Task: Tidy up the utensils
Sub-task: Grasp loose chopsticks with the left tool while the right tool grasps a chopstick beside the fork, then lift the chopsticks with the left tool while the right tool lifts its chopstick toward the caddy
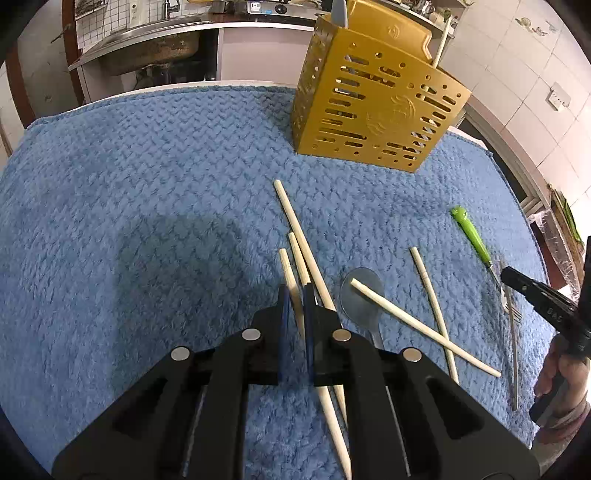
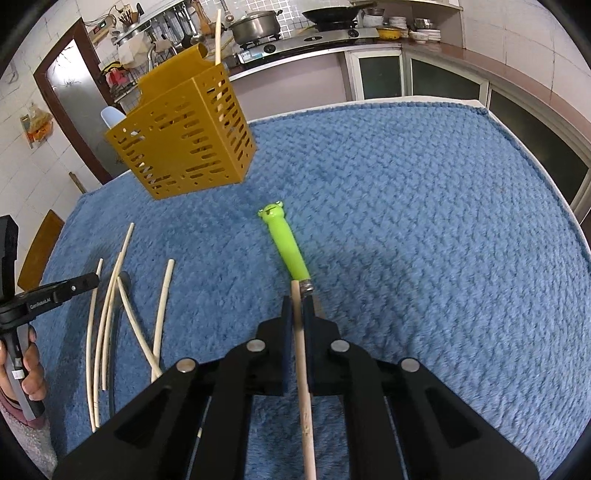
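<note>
A gold perforated utensil holder [image 1: 373, 107] stands on the blue towel [image 1: 147, 184]; it also shows in the right wrist view [image 2: 184, 144] with a chopstick and a pale spoon handle in it. My left gripper [image 1: 297, 291] is shut on a pale chopstick [image 1: 290, 280] among several loose chopsticks [image 1: 306, 254]. A clear spoon [image 1: 360, 295] lies under one chopstick [image 1: 421, 326]. My right gripper [image 2: 297, 306] is shut on a wooden chopstick [image 2: 301, 354], right over a green-handled fork [image 2: 286, 243]. That fork [image 1: 474, 236] also shows in the left wrist view.
The towel [image 2: 406, 221] covers a table. Behind it are a kitchen counter with a stove and pots [image 2: 258, 26] and a sink [image 1: 155, 44]. The other gripper and hand appear at each view's edge [image 1: 543, 306] [image 2: 48, 295].
</note>
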Motion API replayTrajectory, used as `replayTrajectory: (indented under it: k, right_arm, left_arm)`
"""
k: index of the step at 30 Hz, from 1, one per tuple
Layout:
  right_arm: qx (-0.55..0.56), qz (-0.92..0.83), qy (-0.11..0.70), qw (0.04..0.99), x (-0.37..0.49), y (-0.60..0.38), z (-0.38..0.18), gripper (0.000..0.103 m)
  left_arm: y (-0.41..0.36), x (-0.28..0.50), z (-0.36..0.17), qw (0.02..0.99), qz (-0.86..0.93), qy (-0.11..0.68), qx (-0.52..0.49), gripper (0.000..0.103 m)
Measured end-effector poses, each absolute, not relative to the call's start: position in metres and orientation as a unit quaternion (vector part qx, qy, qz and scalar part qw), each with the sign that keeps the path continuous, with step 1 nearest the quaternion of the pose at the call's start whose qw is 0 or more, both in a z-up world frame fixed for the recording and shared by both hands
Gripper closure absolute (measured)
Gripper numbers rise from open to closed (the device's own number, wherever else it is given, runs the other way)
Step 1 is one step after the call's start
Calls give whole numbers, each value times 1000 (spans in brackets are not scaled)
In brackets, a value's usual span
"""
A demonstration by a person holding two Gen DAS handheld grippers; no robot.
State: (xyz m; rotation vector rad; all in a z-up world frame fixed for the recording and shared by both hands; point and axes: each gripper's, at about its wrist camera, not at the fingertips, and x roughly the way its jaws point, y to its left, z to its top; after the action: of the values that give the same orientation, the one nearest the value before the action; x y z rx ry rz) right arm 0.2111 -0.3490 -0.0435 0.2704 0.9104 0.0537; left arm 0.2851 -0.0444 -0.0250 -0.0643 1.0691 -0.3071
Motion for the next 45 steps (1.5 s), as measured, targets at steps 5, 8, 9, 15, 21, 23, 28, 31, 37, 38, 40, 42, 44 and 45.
replayTrajectory:
  k: [5, 8, 9, 15, 21, 23, 28, 31, 37, 38, 40, 42, 44, 45]
  right_arm:
    - [130, 27, 431, 892, 210, -345, -40, 97]
    - [128, 29, 418, 899, 206, -344, -29, 97]
    - [127, 30, 412, 902, 205, -343, -23, 97]
    - [111, 31, 365, 924, 193, -336, 15, 97]
    - [94, 29, 316, 944, 181, -328, 50, 97]
    - [95, 29, 305, 947, 179, -327, 58, 97]
    - [80, 25, 280, 956, 171, -322, 76, 97]
    - [73, 24, 270, 960, 167, -318, 84, 97]
    - [69, 24, 263, 962, 164, -317, 89, 97]
    - [69, 24, 263, 962, 165, -318, 89, 97]
    - [70, 24, 262, 962, 165, -317, 89, 97]
    - [71, 24, 261, 962, 165, -317, 90, 97]
    - [70, 23, 258, 963, 164, -316, 92, 97]
    - [70, 22, 257, 964, 163, -316, 93, 97]
  left_arm:
    - [-38, 279, -13, 855, -148, 495, -35, 97]
    - [-39, 275, -3, 862, -147, 483, -34, 97]
    - [-38, 273, 1, 865, -146, 479, -32, 97]
    - [-38, 262, 31, 885, -147, 441, -27, 98]
    - [-44, 239, 69, 911, -155, 383, -7, 98]
    - [-46, 232, 79, 917, -157, 366, 0, 98]
    - [-48, 216, 101, 929, -158, 334, 10, 99]
    - [-46, 212, 105, 931, -159, 328, 10, 99]
    - [-43, 212, 107, 933, -154, 326, 10, 99]
    - [-43, 212, 107, 933, -153, 326, 10, 99]
    - [-41, 212, 106, 933, -152, 325, 8, 99]
    - [-41, 210, 108, 934, -151, 323, 7, 99]
    - [-39, 210, 110, 935, -151, 320, 6, 99]
    - [-39, 209, 111, 936, -150, 318, 6, 99]
